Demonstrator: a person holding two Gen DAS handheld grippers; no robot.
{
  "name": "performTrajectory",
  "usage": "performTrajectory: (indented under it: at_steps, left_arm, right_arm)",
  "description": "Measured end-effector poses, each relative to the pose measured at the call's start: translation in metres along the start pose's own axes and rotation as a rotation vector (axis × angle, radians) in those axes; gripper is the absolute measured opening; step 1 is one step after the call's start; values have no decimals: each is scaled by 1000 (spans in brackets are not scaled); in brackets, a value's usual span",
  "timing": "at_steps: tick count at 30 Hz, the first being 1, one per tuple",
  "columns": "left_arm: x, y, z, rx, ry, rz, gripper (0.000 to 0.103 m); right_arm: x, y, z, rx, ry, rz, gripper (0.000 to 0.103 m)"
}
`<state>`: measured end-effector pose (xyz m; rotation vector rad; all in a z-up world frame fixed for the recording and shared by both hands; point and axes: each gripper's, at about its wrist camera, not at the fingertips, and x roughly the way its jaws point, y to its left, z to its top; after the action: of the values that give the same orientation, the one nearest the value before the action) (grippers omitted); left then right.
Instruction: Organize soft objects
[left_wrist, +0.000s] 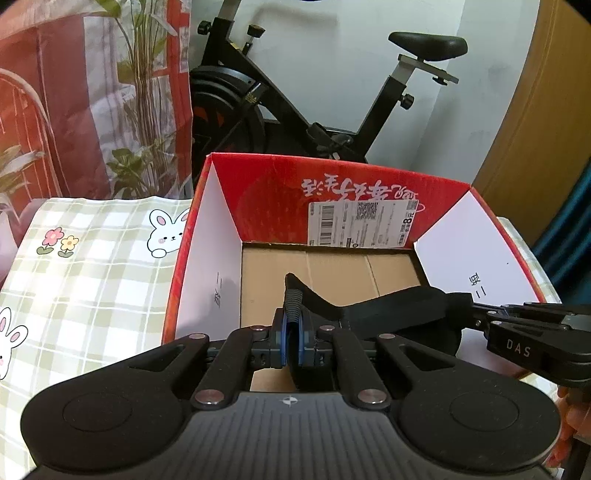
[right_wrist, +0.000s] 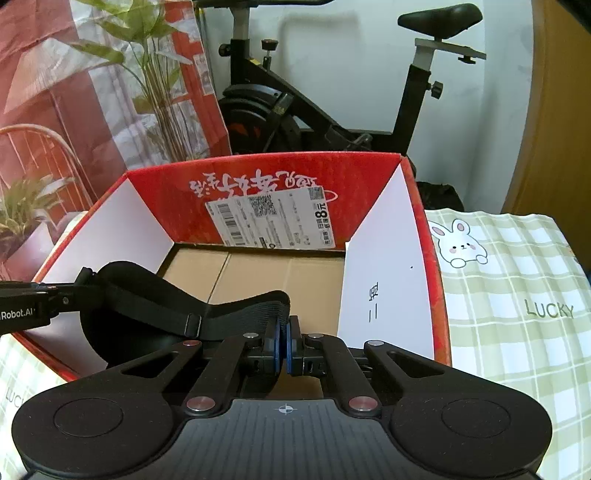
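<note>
A black eye mask (left_wrist: 388, 310) with an elastic strap hangs stretched between my two grippers, above the open red cardboard box (left_wrist: 266, 192). My left gripper (left_wrist: 293, 343) is shut on one end of the mask, its blue pads pinching the ribbed strap. My right gripper (right_wrist: 283, 345) is shut on the other end of the mask (right_wrist: 147, 299). In the left wrist view the right gripper (left_wrist: 465, 310) comes in from the right. The left gripper (right_wrist: 79, 286) enters the right wrist view from the left. The box (right_wrist: 166, 199) has white side flaps and a bare brown floor.
The box stands on a green checked cloth (left_wrist: 92, 280) printed with rabbits, which also shows on the right (right_wrist: 517, 295). A black exercise bike (left_wrist: 295, 110) stands behind the box. A red printed hanging (left_wrist: 55, 92) is at the left, a wooden door (left_wrist: 546, 110) at the right.
</note>
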<state>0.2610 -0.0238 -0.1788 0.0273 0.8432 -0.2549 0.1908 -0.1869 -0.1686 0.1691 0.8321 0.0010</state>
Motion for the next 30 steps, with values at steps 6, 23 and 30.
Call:
performTrajectory:
  at_steps: [6,23,30]
  left_arm:
    - [-8,-9,-2,61,-20,-21,24]
    - [-81,-1,-24,53,-126,-14,54]
    - [-98,0,-49,41,-113,-41,54]
  right_arm:
    - [-4,-3,-1,15,-10,-30,18]
    - [-81,-2,-27,-15,-154,23,37]
    - [-109,6,-50,-29,-188,52,37]
